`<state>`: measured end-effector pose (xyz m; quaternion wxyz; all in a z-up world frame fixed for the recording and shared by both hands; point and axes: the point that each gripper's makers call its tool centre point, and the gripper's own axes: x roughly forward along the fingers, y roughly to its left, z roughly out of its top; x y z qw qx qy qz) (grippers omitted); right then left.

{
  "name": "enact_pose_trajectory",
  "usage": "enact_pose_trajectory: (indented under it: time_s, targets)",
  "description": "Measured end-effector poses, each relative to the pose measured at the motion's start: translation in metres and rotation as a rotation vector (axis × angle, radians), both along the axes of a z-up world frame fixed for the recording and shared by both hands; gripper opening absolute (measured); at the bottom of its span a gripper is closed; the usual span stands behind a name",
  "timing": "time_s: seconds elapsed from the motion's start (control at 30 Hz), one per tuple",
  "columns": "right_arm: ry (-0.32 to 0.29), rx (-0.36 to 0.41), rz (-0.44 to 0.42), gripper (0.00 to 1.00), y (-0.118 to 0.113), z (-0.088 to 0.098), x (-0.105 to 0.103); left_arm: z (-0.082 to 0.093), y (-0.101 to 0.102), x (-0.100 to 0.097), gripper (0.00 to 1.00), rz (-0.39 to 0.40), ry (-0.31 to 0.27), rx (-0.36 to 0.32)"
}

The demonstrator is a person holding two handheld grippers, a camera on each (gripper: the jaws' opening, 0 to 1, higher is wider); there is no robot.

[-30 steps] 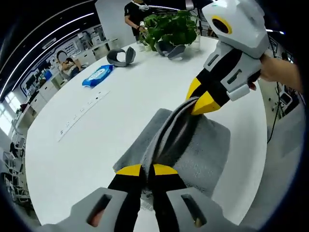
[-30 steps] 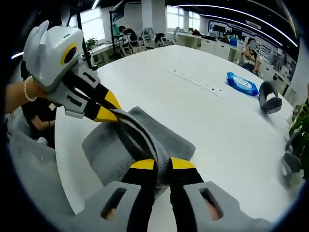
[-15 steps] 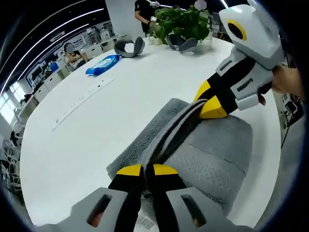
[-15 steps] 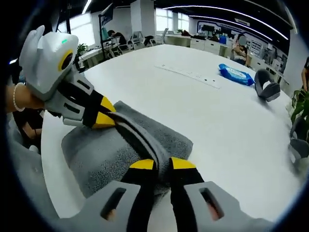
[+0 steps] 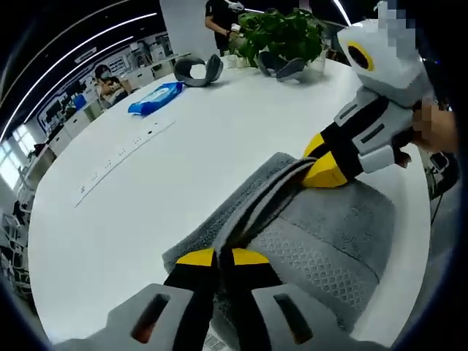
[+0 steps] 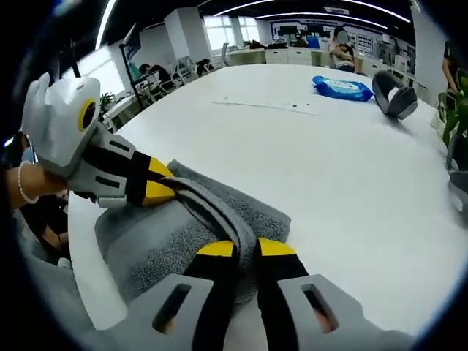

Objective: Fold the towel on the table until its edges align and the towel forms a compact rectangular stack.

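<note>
Pinching one grey towel (image 5: 322, 241) on the white table (image 5: 146, 197): your left gripper (image 5: 221, 257) clamps the near end of a raised doubled edge; your right gripper (image 5: 319, 170) clamps its far end; fold ridge runs straight between them; towel body lies flat beneath, near the table's edge.

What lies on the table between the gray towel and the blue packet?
In the left gripper view, between the towel and the blue packet there is bare white table, crossed only by a thin white strip lying flat.
</note>
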<state>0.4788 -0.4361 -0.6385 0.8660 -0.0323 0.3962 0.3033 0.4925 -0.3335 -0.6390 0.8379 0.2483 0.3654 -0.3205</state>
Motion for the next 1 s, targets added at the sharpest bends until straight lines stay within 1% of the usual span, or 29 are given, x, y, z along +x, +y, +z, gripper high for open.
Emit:
enact_pose_trajectory:
  time_s: [0.03, 0.1, 0.13, 0.2, 0.27, 0.33, 0.4, 0.43, 0.47, 0.5, 0.53, 0.57, 0.63, 0.7, 0.77, 0.8, 0.87, 0.9, 0.97, 1.0]
  targets:
    - [-0.009, 0.005, 0.003, 0.10, 0.000, 0.002, 0.000, 0.002, 0.002, 0.000, 0.07, 0.032, 0.001, -0.009]
    - [-0.028, 0.017, 0.005, 0.12, 0.001, 0.008, -0.001, 0.005, 0.004, -0.001, 0.09, 0.118, 0.026, -0.041]
    - [-0.050, 0.010, 0.015, 0.13, 0.001, 0.012, -0.001, 0.008, 0.005, 0.000, 0.10, 0.153, 0.025, -0.055]
    - [-0.113, -0.007, 0.024, 0.17, 0.000, 0.021, 0.002, 0.013, 0.006, 0.000, 0.13, 0.151, 0.011, -0.060]
    - [-0.130, -0.013, 0.019, 0.19, -0.001, 0.027, 0.002, 0.016, 0.006, 0.000, 0.17, 0.148, -0.007, -0.063]
    - [-0.135, 0.015, 0.015, 0.19, 0.001, 0.035, 0.000, 0.023, 0.007, -0.002, 0.18, 0.148, -0.026, -0.074]
    - [-0.176, 0.001, 0.011, 0.21, 0.000, 0.042, 0.001, 0.034, 0.006, -0.001, 0.20, 0.166, -0.050, -0.126]
    - [-0.199, -0.030, 0.018, 0.21, -0.003, 0.044, 0.000, 0.039, 0.007, -0.001, 0.22, 0.174, -0.063, -0.141]
    - [-0.201, -0.035, 0.018, 0.21, -0.003, 0.045, -0.002, 0.044, 0.009, -0.001, 0.22, 0.186, -0.083, -0.155]
    - [-0.200, -0.034, 0.018, 0.20, -0.003, 0.046, -0.005, 0.048, 0.009, -0.005, 0.22, 0.182, -0.075, -0.173]
    - [-0.201, -0.031, 0.014, 0.19, -0.005, 0.048, -0.007, 0.051, 0.010, -0.009, 0.22, 0.202, -0.056, -0.201]
    - [-0.206, -0.030, 0.009, 0.19, -0.006, 0.050, -0.008, 0.053, 0.014, -0.011, 0.22, 0.212, -0.054, -0.218]
    - [-0.223, -0.026, -0.007, 0.18, -0.009, 0.056, -0.015, 0.057, 0.020, -0.018, 0.22, 0.217, -0.067, -0.226]
    - [-0.213, -0.006, -0.015, 0.16, -0.010, 0.059, -0.022, 0.059, 0.021, -0.028, 0.22, 0.211, -0.066, -0.233]
    - [-0.198, 0.029, -0.040, 0.13, -0.007, 0.060, -0.033, 0.056, 0.017, -0.043, 0.22, 0.186, -0.049, -0.239]
    - [-0.182, 0.032, -0.046, 0.11, -0.006, 0.057, -0.042, 0.051, 0.017, -0.051, 0.22, 0.171, -0.036, -0.218]
    - [-0.158, 0.018, -0.045, 0.07, -0.004, 0.049, -0.052, 0.042, 0.016, -0.061, 0.21, 0.151, -0.033, -0.184]
    - [-0.134, 0.006, -0.040, 0.04, -0.002, 0.042, -0.060, 0.040, 0.015, -0.064, 0.21, 0.150, -0.035, -0.179]
    - [-0.108, -0.017, -0.025, 0.00, 0.001, 0.033, -0.069, 0.034, 0.013, -0.070, 0.21, 0.145, -0.026, -0.175]
    - [-0.099, -0.027, -0.018, 0.00, 0.002, 0.030, -0.073, 0.031, 0.013, -0.072, 0.21, 0.147, -0.017, -0.171]
